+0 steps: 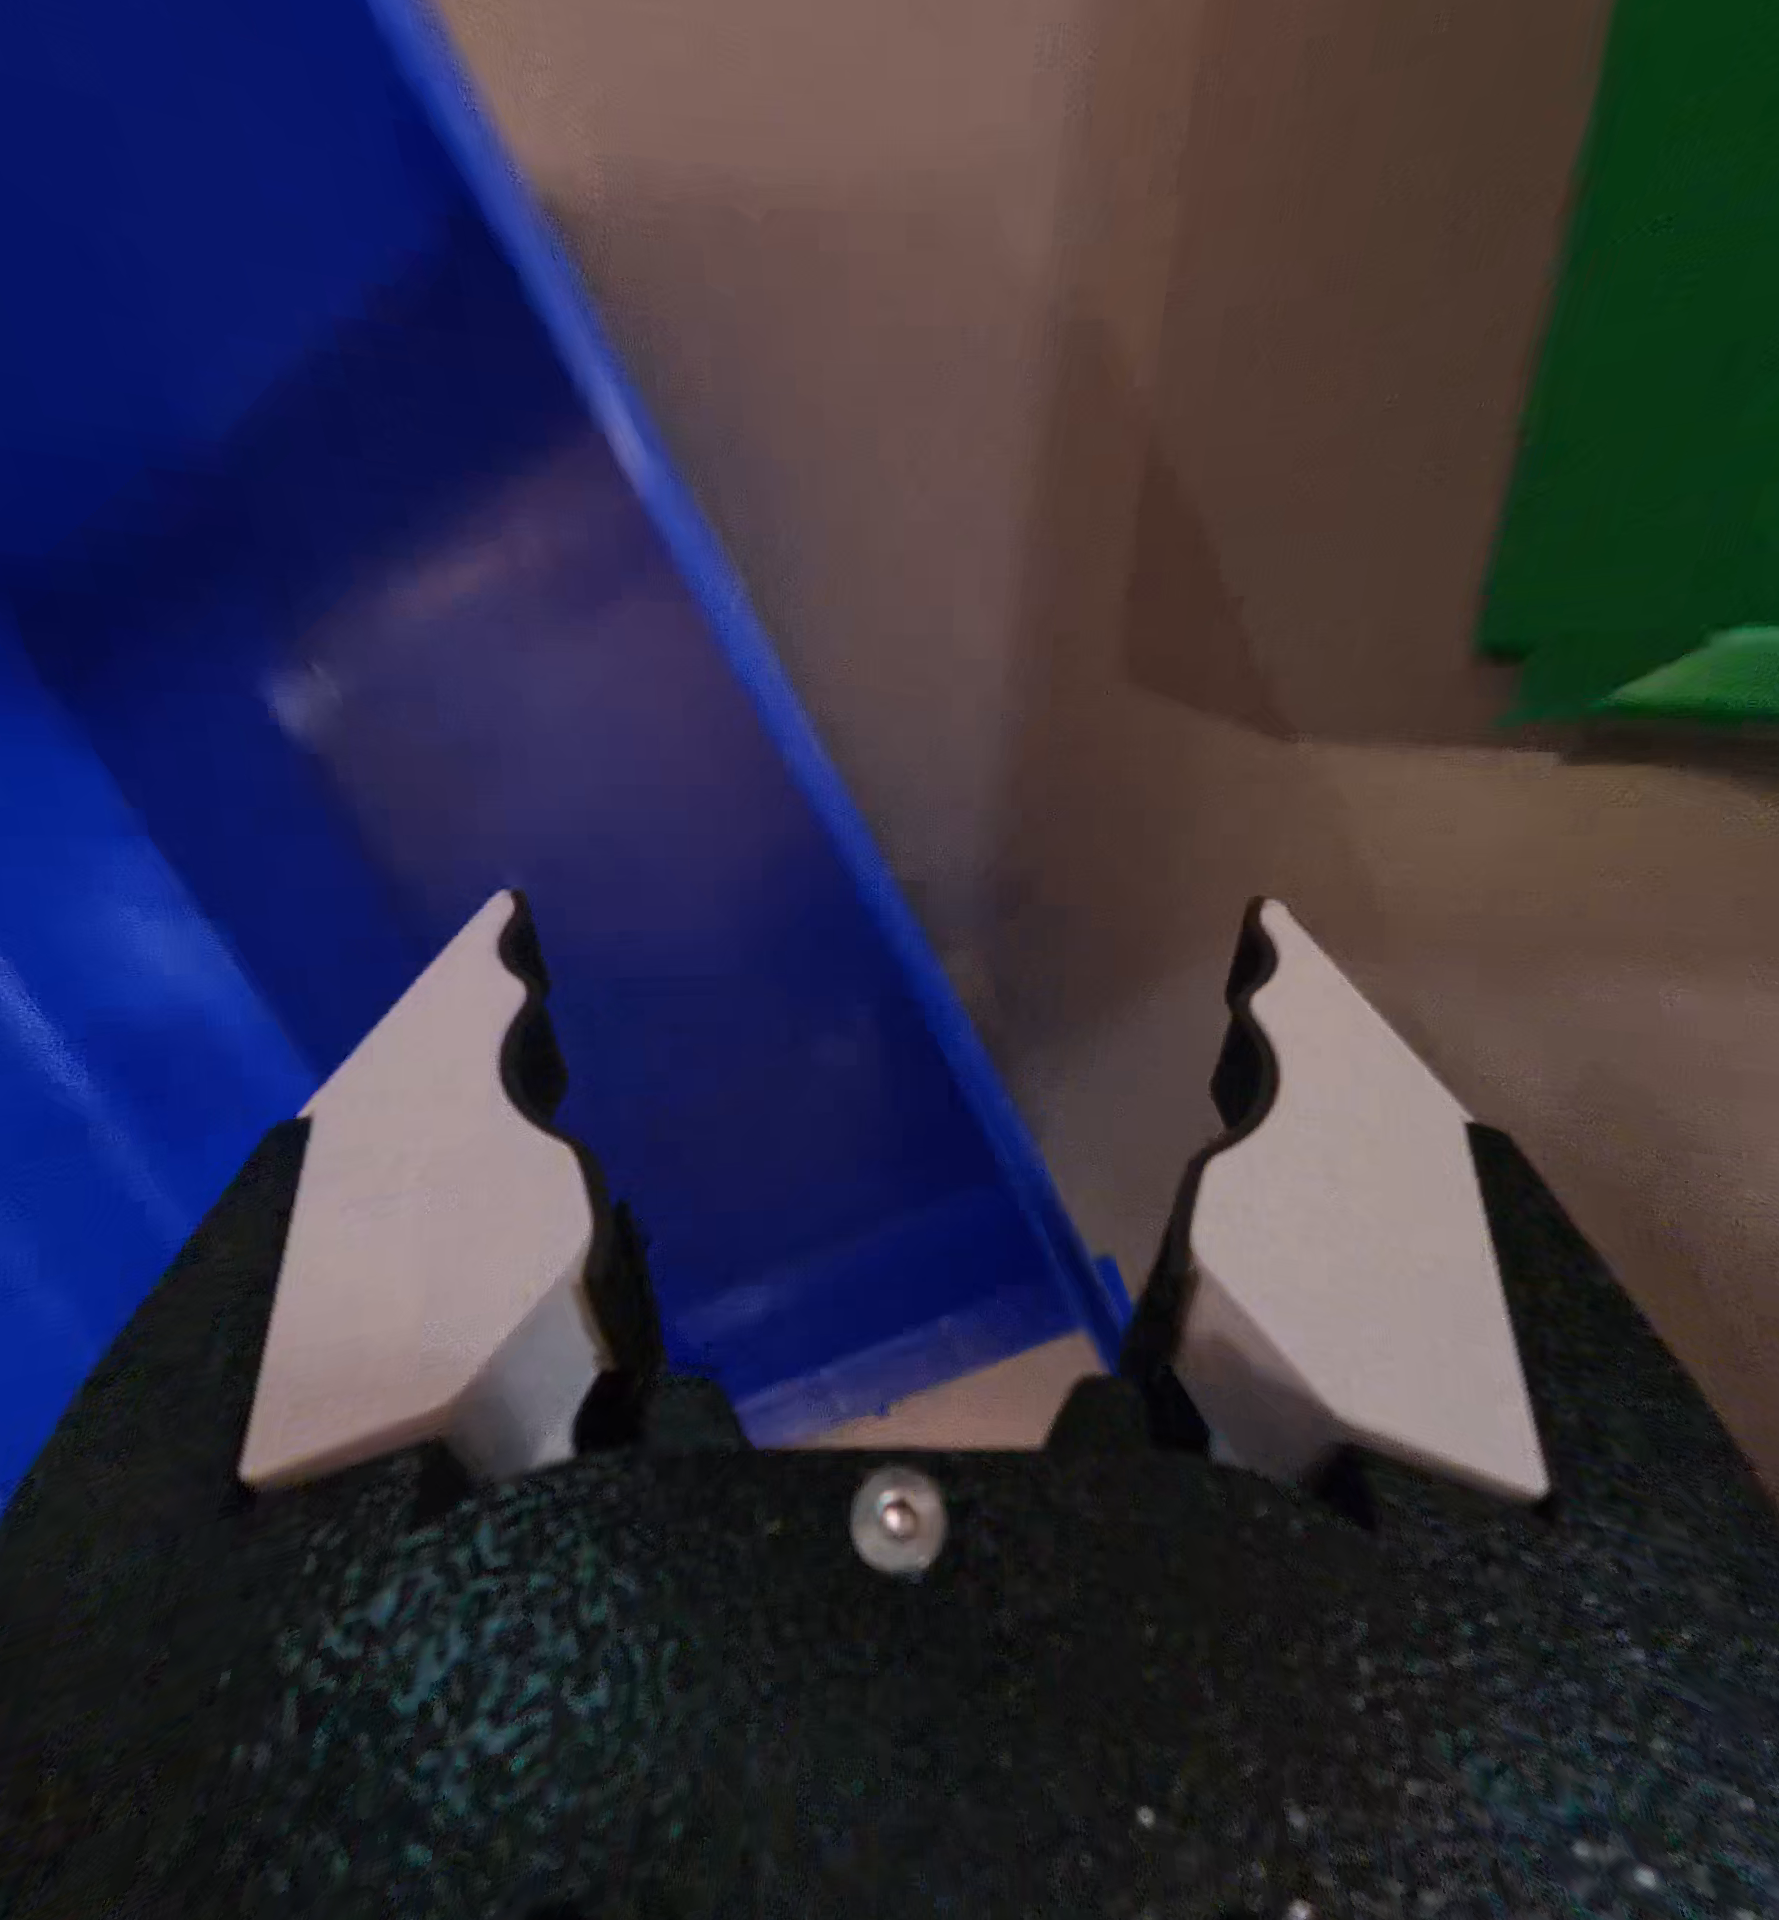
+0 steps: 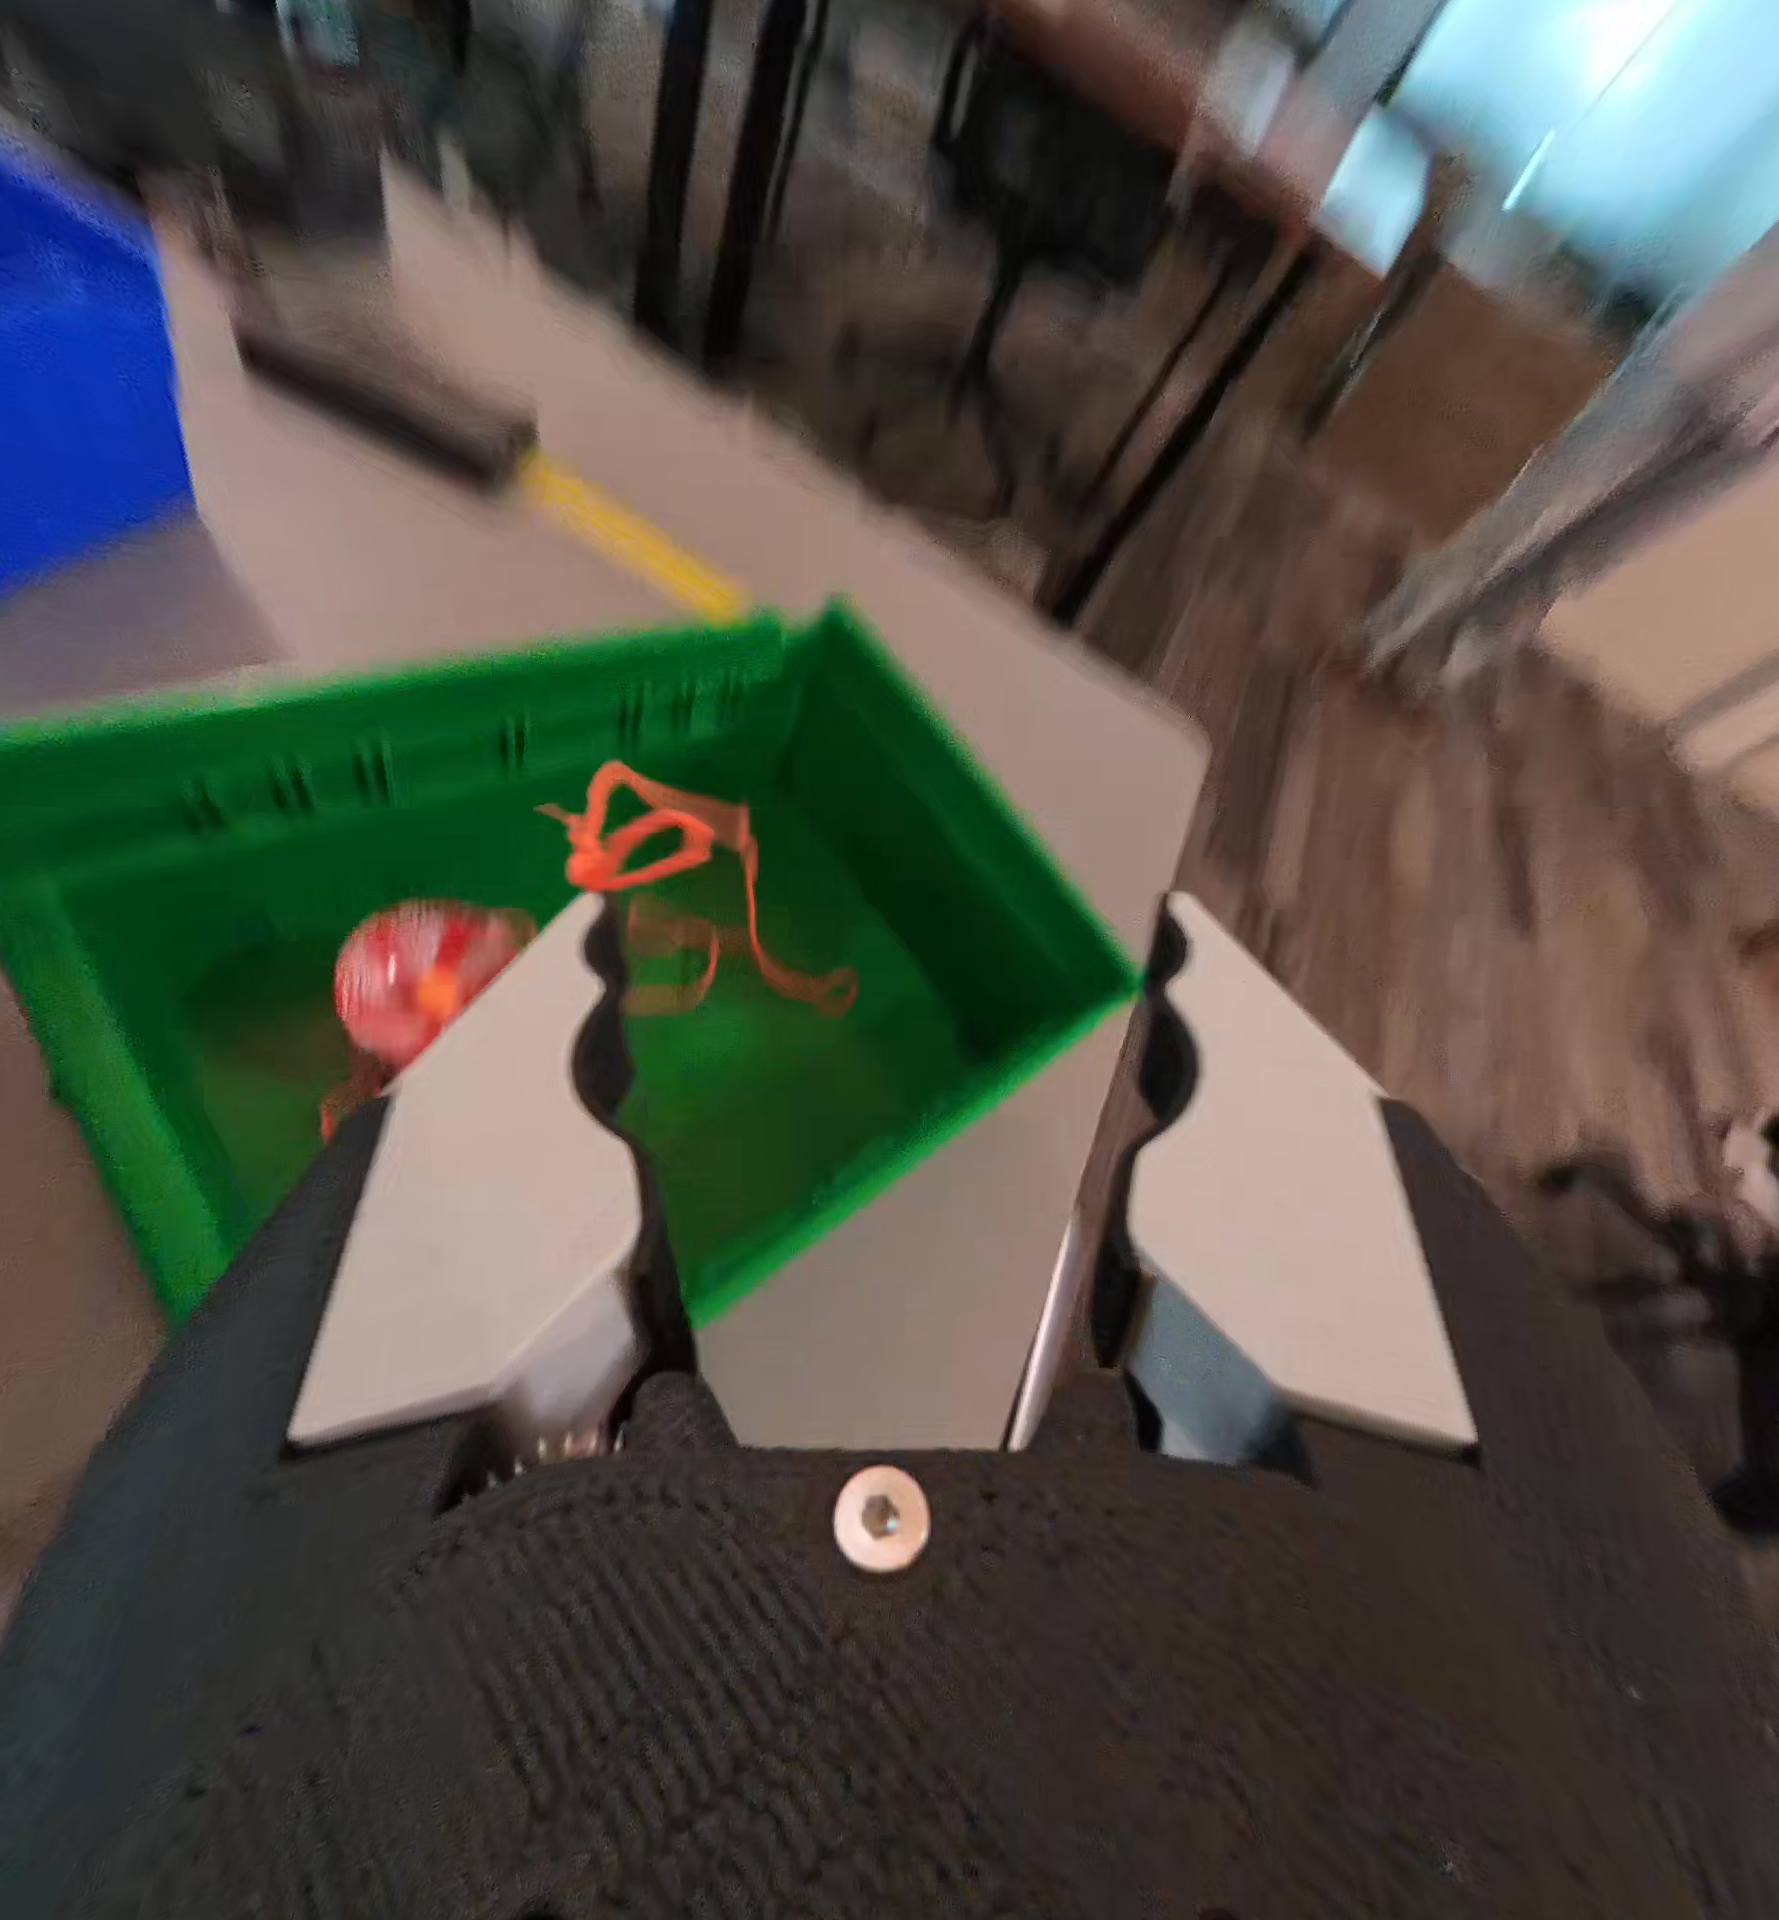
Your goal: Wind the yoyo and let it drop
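Through my right wrist view, my right gripper (image 2: 880, 925) hangs above a table (image 2: 916, 1340) with its two pale fingers (image 2: 490, 1174) spread wide and nothing between them. Beyond and below the fingertips sits an open green bin (image 2: 241, 821), angled so one corner points toward the far table edge. The yoyo (image 2: 412, 977), a red and white disc, lies on the bin floor toward the left, partly hidden behind my left-hand finger and not touching it. Its orange string (image 2: 656, 852) is loose and unwound, trailing across the bin floor in tangled loops, with a knotted loop just beyond the tip of that same finger. Whether the loop rests on the floor or against the far wall, I cannot tell through the motion blur. A blue bin (image 2: 33, 416) stands on the table at far left, well apart from the green one. The room behind is smeared.

Through my left wrist view, my left gripper (image 1: 885, 904) is likewise spread wide and holds nothing. The wall of the blue bin (image 1: 293, 520) fills the left side, its rim running diagonally down between the fingers. The green bin (image 1: 1695, 364) shows at the upper right edge. The yoyo does not appear in this view.
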`<move>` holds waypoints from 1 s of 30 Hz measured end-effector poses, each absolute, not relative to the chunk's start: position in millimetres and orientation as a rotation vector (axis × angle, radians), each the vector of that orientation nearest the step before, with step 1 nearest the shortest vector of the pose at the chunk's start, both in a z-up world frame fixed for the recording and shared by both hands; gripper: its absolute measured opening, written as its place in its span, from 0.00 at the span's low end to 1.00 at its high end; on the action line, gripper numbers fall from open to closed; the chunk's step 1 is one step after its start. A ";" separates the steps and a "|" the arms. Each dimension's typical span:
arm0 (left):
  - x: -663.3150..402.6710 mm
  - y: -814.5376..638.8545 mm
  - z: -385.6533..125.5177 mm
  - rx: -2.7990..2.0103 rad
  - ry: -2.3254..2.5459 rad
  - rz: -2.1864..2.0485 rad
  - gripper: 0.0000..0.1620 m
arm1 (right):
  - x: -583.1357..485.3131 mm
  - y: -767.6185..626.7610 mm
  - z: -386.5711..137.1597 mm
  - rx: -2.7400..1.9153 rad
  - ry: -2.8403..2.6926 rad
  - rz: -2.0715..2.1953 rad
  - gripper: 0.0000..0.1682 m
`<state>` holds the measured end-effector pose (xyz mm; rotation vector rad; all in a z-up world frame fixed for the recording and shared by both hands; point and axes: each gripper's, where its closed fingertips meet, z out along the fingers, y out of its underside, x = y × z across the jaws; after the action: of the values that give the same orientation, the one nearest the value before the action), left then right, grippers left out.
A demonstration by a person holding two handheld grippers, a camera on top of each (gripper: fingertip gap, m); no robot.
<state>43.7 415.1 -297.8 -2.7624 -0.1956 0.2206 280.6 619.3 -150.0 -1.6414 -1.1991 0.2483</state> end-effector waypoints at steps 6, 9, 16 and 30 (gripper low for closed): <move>202.2 523.1 -197.4 -2.161 0.527 -0.181 0.67 | 263.7 603.6 -164.6 -1.777 -1.312 0.512 0.63; 259.6 551.0 -193.6 -2.021 0.764 -0.333 0.52 | 254.9 591.6 -161.5 -1.782 -1.386 0.614 0.62; 249.7 602.2 -240.7 -2.190 0.561 -0.433 0.00 | 302.2 621.9 -136.7 -1.812 -1.078 0.442 0.61; 41.3 399.4 -306.9 -2.797 -0.304 0.132 0.92 | 312.3 610.6 -264.3 -2.307 -0.964 0.431 0.11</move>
<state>41.3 399.4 -306.9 -2.7967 -0.3042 0.1317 312.3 610.6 -264.3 -2.3070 -0.9638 0.4314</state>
